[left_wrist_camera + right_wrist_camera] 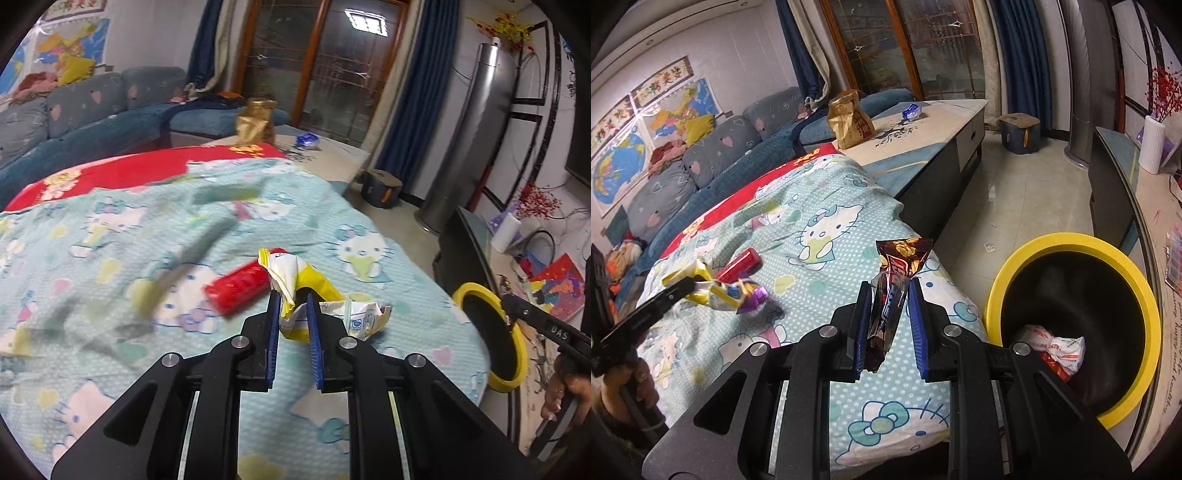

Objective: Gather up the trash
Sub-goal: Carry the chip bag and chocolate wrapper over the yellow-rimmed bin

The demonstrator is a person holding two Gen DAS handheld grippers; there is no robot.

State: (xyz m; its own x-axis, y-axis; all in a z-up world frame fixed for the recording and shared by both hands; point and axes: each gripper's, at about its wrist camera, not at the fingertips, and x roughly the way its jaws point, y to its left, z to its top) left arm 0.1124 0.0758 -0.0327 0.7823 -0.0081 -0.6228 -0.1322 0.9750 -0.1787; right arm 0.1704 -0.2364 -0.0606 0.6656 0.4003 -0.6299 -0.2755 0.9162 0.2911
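The right gripper [886, 295] clamps a brown chocolate-bar wrapper [895, 291] left of the yellow-rimmed bin [1071, 243], while the left gripper [291, 306] pinches a crumpled yellow-and-white wrapper [295, 280], the red packet [238, 286] lying just beyond-left.

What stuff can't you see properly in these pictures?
- Left wrist view: the cloth at left is smeared by motion blur, so its pattern there is unclear.
- Right wrist view: the yellow bin bottom is dark, and the gripper hides part of the white wrapper inside.
- Right wrist view: the brown wrapper print is crumpled, unreadable.
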